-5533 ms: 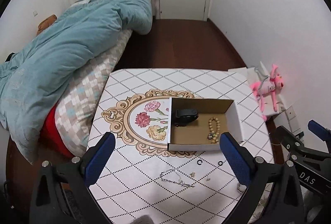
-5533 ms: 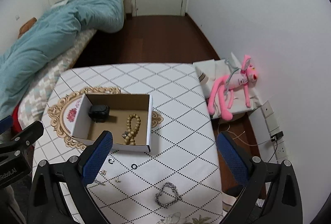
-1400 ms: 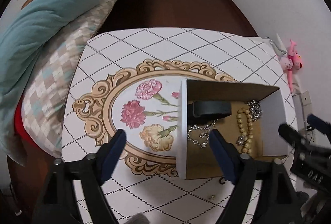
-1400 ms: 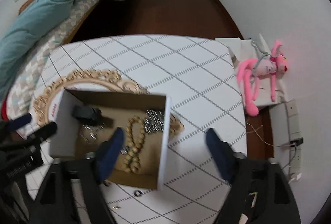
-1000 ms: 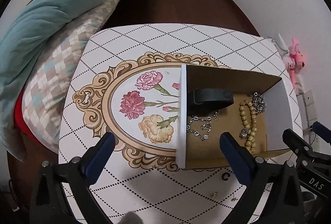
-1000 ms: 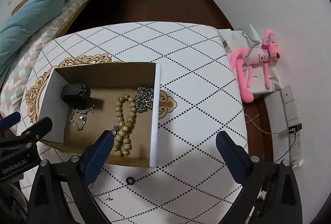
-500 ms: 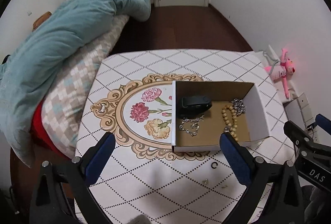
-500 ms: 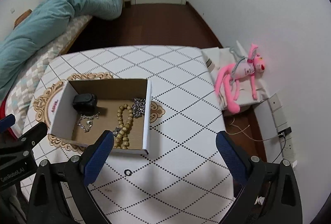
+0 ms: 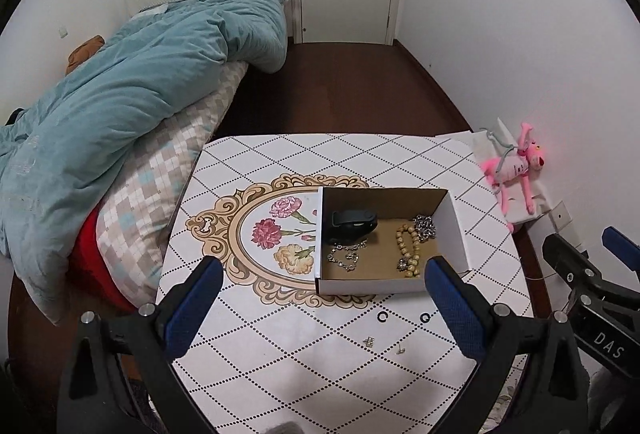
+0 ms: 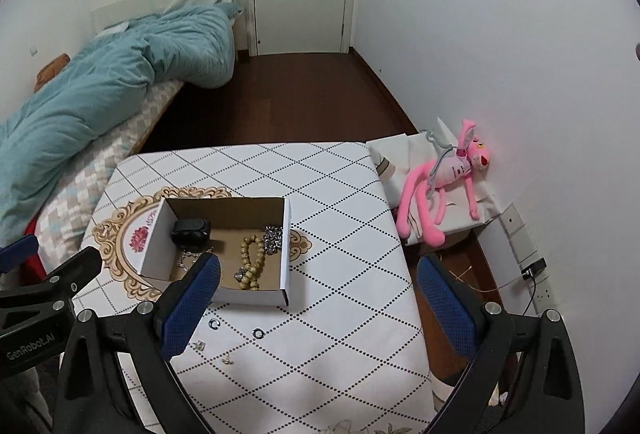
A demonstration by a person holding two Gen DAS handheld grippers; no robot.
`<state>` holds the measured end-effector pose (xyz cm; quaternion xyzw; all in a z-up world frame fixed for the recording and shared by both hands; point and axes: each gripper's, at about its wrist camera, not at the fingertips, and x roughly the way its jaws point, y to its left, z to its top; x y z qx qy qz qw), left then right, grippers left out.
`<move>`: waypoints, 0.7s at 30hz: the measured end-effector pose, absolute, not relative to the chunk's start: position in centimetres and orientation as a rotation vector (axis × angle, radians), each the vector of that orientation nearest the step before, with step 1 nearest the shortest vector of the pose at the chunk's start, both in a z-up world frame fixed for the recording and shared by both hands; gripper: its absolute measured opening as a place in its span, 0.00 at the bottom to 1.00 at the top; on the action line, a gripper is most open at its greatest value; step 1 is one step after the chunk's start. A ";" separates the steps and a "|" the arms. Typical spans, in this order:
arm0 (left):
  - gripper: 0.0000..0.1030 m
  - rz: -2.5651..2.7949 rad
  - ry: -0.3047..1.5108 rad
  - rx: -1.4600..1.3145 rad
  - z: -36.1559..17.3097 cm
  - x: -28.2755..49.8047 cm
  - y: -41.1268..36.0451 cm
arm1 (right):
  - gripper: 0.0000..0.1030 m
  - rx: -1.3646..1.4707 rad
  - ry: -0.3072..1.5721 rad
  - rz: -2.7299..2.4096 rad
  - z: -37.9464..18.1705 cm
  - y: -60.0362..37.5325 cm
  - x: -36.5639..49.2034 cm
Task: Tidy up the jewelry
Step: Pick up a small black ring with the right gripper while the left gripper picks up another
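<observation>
An open cardboard box [image 9: 454,230] [image 10: 286,234] stands on the table. In it lie a black band [image 9: 354,222] [image 10: 191,230], a silver necklace [image 9: 346,254], a wooden bead bracelet [image 9: 410,250] [image 10: 250,260] and a silver chain bracelet [image 9: 425,226] [image 10: 273,236]. Two small black rings [image 9: 382,317] [image 9: 425,318] [image 10: 215,324] [image 10: 259,333] and two tiny earrings [image 9: 369,342] [image 9: 401,350] [image 10: 199,345] [image 10: 227,359] lie on the table in front of the box. My left gripper [image 9: 322,308] and right gripper [image 10: 318,310] are both open and empty, held above the table's near edge.
The white table [image 9: 280,374] [image 10: 340,354] has a diamond pattern and a floral medallion [image 9: 276,234]. A bed with a teal duvet [image 9: 120,101] stands at the left. A pink plush toy [image 10: 444,173] lies on a low shelf at the right, by the wall.
Both grippers have pulled back and up from the box, so it looks smaller. Compared with 5.5 s ago, the silver necklace and the chain bracelet are now in the box.
</observation>
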<state>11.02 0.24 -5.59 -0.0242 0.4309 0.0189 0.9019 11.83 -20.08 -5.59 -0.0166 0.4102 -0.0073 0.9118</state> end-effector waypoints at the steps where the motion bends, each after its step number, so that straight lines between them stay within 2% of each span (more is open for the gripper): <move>1: 1.00 0.039 0.889 -0.052 -5.5 10.9 0.2 | 0.97 -0.029 0.843 -0.014 -5.4 -20.2 11.6; 8: 1.00 0.084 0.903 -0.047 -6.6 10.9 0.6 | 0.97 0.006 0.879 0.011 -6.1 -20.7 11.5; 14: 1.00 0.131 1.002 -0.028 -11.9 11.3 1.5 | 0.96 0.048 1.013 0.051 -12.4 -20.7 12.7; 16: 1.00 0.148 1.042 -0.019 -13.7 11.3 1.7 | 0.82 0.058 1.060 0.066 -15.0 -20.6 13.0; 21: 1.00 0.173 1.147 -0.005 -18.5 11.3 2.3 | 0.66 0.080 1.158 0.119 -20.9 -19.5 13.8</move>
